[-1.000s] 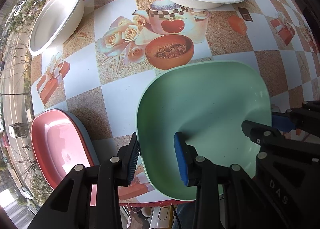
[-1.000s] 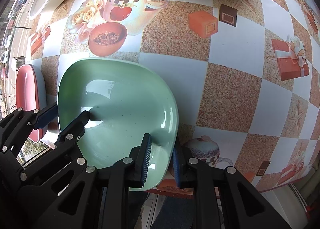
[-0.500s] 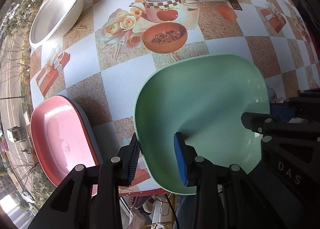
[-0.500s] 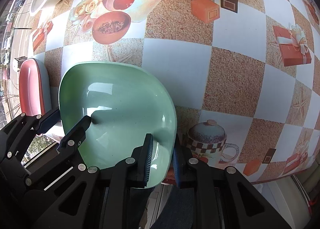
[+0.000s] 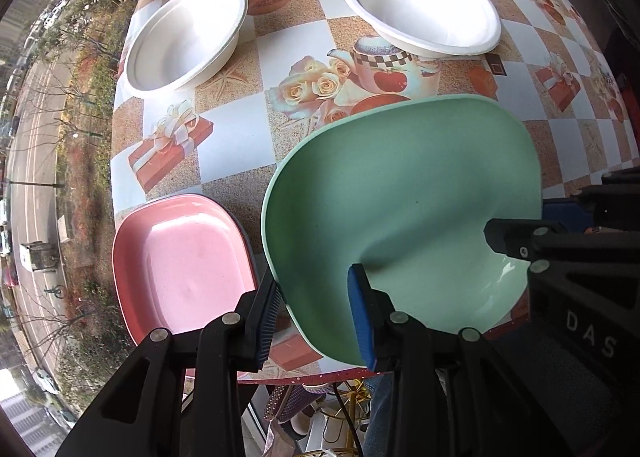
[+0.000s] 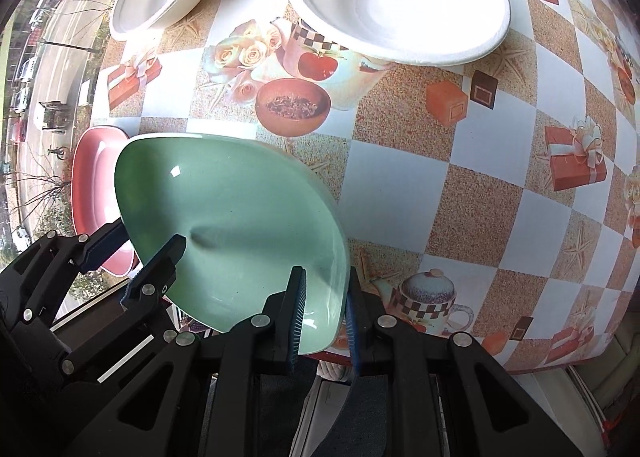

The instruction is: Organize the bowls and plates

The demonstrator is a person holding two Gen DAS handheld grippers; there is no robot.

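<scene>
Carrying over the table [image 5: 240,145], you've got the green plate [image 5: 400,193] clear of the cloth, tilted, near the front edge, just right of the pink plate [image 5: 180,257], which sits on a darker one. Three white bowls [image 5: 184,37] sit well apart at the back. Left gripper [image 5: 316,317] is clamped on the green plate's left rim, one pad inside, one under; right gripper [image 6: 322,313] is clamped on the opposite rim, same way. Likely next: stack green onto pink. Keep both hands level with each other so the plate doesn't twist out of the pads, come in from above, line up corners, lower flat, and only then let go. Don't clip the pink rim.
</scene>
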